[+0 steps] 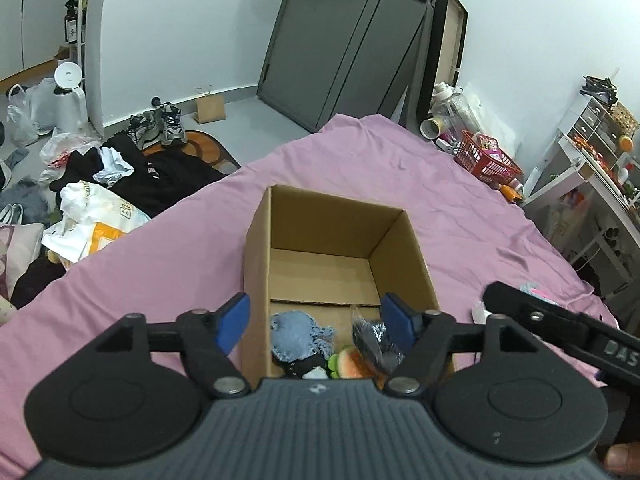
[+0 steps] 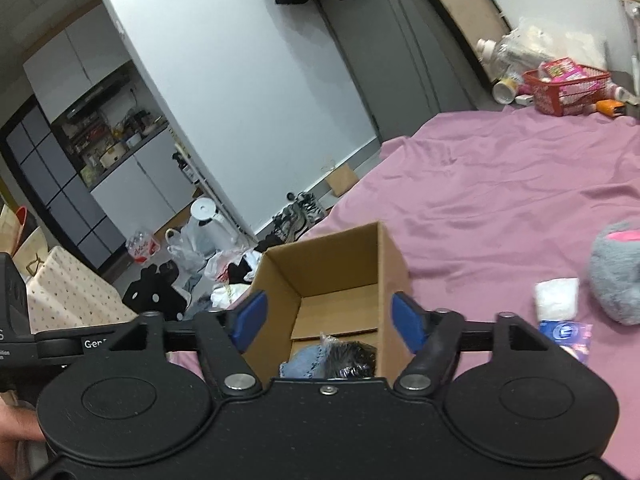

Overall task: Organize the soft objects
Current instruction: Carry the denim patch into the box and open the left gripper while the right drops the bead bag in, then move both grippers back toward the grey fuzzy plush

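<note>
An open cardboard box [image 1: 260, 248] stands on the pink bedsheet [image 1: 168, 248]. Inside it lie a blue knitted piece [image 1: 296, 334], a black item in clear plastic wrap [image 1: 374, 340] and a watermelon-slice plush [image 1: 348, 362]. My left gripper [image 1: 316, 322] hovers open over the box's near end, nothing between its blue pads. In the right wrist view the same box [image 2: 392, 264] shows the blue piece [image 2: 306, 362] and the wrapped black item [image 2: 352, 358]. My right gripper [image 2: 328, 318] is open above it. A grey and pink plush [image 2: 616, 276] and a tissue pack [image 2: 558, 298] lie on the sheet to the right.
A red basket [image 1: 486, 156] with packets sits at the bed's far right corner beside bottles [image 1: 448, 112]. Clothes, bags and shoes [image 1: 160, 126] litter the floor left of the bed. A shelf unit [image 1: 600, 148] stands to the right. A grey door [image 1: 352, 40] is straight ahead.
</note>
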Demonstrator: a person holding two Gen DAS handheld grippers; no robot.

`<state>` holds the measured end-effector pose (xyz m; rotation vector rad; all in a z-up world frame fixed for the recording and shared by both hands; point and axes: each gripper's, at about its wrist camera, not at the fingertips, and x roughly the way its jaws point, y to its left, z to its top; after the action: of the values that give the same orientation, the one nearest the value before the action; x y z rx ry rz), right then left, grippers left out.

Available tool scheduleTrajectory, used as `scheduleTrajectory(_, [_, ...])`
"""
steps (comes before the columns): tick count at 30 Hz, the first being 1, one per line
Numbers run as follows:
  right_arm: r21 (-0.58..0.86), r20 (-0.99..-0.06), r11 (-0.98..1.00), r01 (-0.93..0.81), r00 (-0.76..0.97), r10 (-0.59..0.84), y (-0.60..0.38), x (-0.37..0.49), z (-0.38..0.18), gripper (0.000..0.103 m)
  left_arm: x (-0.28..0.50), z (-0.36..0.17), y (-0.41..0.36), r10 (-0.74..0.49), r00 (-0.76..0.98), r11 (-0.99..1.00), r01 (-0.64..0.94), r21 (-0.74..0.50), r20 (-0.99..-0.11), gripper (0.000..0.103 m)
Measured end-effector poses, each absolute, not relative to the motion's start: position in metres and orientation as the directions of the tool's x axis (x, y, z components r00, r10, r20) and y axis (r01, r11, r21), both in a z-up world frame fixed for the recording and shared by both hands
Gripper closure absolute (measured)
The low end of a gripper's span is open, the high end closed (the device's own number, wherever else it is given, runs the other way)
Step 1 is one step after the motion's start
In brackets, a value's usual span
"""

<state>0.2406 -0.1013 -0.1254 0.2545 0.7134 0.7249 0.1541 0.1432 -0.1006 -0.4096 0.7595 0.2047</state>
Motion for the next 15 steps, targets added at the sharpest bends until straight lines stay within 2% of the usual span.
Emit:
scheduleTrajectory(2, [0.445, -0.488, 0.733, -0.514, 0.547, 0.680, -0.113, 0.237, -0.120, 0.020, 0.154, -0.097, 0.137, 0.037, 0.710, 0.906, -0.321, -0.276, -0.703, 0.027])
scheduleTrajectory(4, [0.439, -0.478, 0.739, -0.511, 0.564, 0.674, -0.124, 0.235, -0.117, 0.017, 0.154, -0.094, 0.130, 0.041, 0.711, 0.915, -0.309, -0.260, -0.702, 0.025])
scheduleTrajectory(15, [0.446, -0.455, 0.765, -0.466, 0.618, 0.641, -0.173, 0.231, -0.105, 0.009, 0.149, -0.081, 0.094, 0.027, 0.703, 0.935, -0.269, -0.231, -0.711, 0.024])
